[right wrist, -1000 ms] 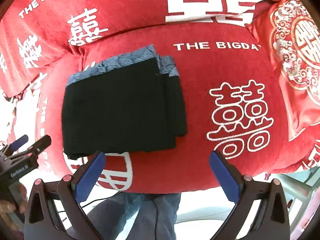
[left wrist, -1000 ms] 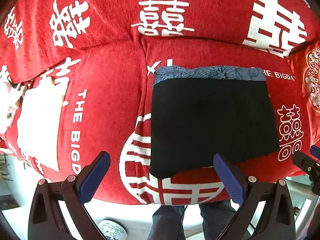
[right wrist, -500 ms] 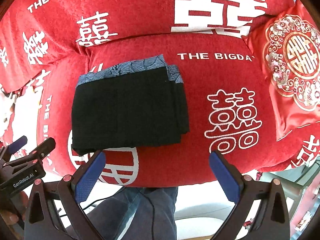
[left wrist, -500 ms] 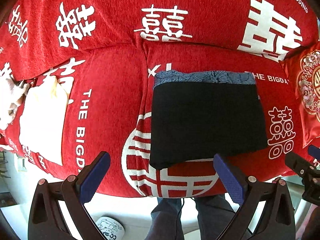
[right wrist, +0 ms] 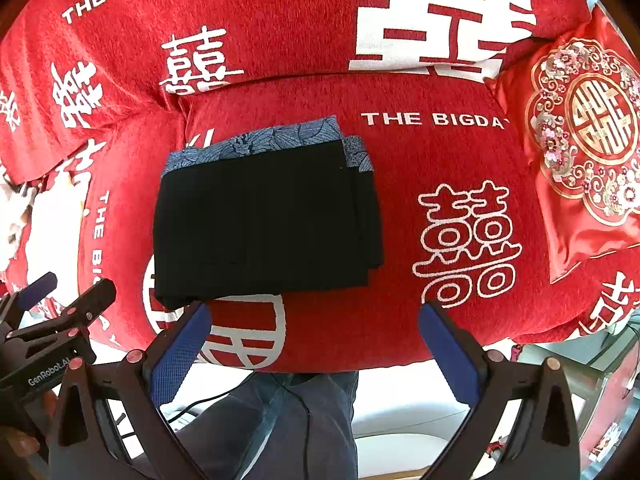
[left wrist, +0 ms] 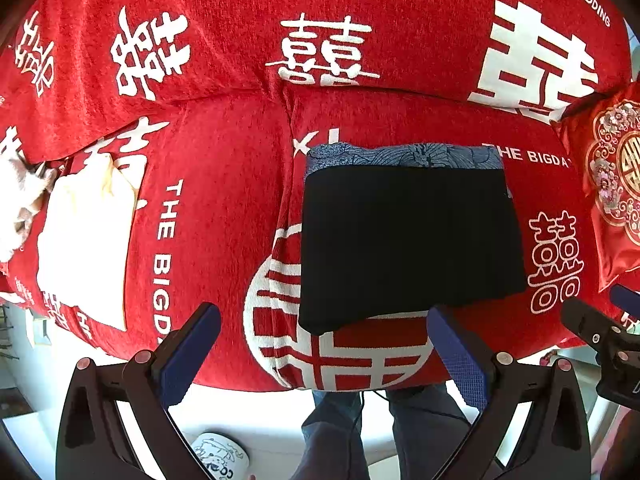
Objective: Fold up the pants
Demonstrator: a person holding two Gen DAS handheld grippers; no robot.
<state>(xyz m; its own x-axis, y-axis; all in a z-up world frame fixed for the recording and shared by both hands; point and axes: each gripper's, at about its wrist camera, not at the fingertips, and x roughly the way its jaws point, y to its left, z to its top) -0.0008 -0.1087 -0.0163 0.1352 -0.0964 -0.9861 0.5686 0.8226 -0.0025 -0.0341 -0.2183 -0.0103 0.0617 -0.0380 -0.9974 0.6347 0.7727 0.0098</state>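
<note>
The black pants lie folded into a flat rectangle on the red sofa seat, with a blue patterned waistband along the far edge. They also show in the right wrist view, layers stacked at the right side. My left gripper is open and empty, held off the sofa's front edge, just short of the pants. My right gripper is open and empty, also in front of the sofa edge. Each gripper shows at the edge of the other's view.
A cream folded cloth lies on the left seat cushion. A red embroidered pillow rests at the right end. The person's legs in jeans stand below the sofa edge. A printed mug sits on the floor.
Both grippers have drawn back and up from the sofa, so the pants look smaller and farther. The pants have not moved.
</note>
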